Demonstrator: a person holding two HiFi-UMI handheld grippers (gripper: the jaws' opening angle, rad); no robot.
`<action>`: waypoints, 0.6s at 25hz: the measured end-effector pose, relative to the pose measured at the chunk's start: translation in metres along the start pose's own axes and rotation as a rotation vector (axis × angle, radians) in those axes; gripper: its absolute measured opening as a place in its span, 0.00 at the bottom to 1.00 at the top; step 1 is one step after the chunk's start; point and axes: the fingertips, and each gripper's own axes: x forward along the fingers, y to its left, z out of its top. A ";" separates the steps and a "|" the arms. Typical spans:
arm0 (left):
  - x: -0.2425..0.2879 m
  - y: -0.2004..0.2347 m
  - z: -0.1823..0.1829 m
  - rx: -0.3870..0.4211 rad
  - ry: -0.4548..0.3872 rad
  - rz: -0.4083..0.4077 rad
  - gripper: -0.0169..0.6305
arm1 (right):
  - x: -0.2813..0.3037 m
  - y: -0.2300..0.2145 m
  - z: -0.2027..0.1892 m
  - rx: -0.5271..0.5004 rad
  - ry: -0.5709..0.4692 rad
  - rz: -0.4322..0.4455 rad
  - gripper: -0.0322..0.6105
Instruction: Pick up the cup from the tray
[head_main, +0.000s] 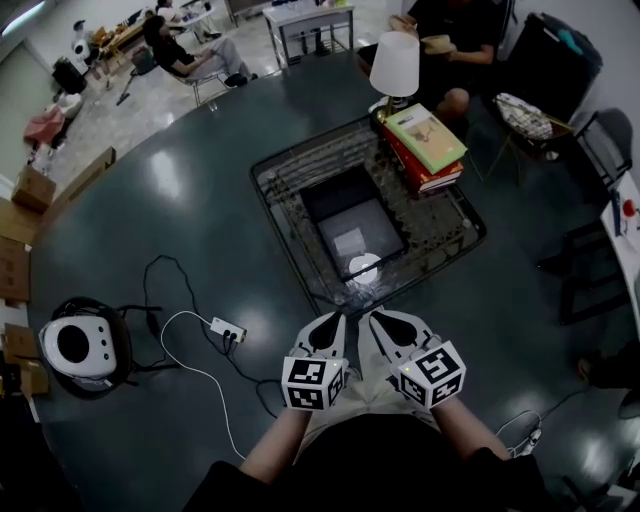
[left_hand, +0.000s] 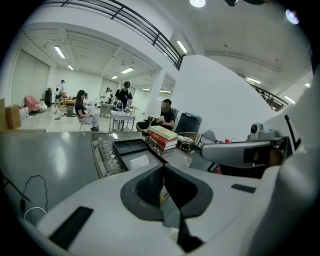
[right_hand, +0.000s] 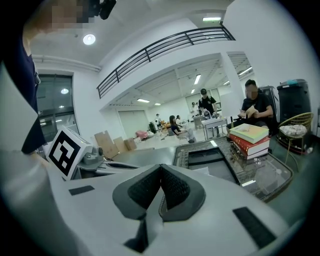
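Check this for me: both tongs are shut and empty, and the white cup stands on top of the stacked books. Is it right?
One point is wrong. The head view shows the white cup in the tray, not on the stacked books. The tongs of the left gripper and the right gripper are indeed shut and empty.

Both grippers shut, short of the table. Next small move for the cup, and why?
Probably open the right gripper and ease it forward: its jaws are together with nothing between them, and the cup sits untouched just ahead, at the near end of the tray.
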 end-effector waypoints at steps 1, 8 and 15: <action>0.006 0.003 0.002 -0.001 0.004 0.003 0.05 | 0.004 -0.006 0.001 -0.001 0.006 0.003 0.07; 0.047 0.021 0.011 0.006 0.047 0.013 0.05 | 0.032 -0.050 0.012 0.018 0.036 0.009 0.07; 0.096 0.038 0.004 0.132 0.124 -0.034 0.05 | 0.058 -0.082 0.015 0.046 0.052 0.018 0.07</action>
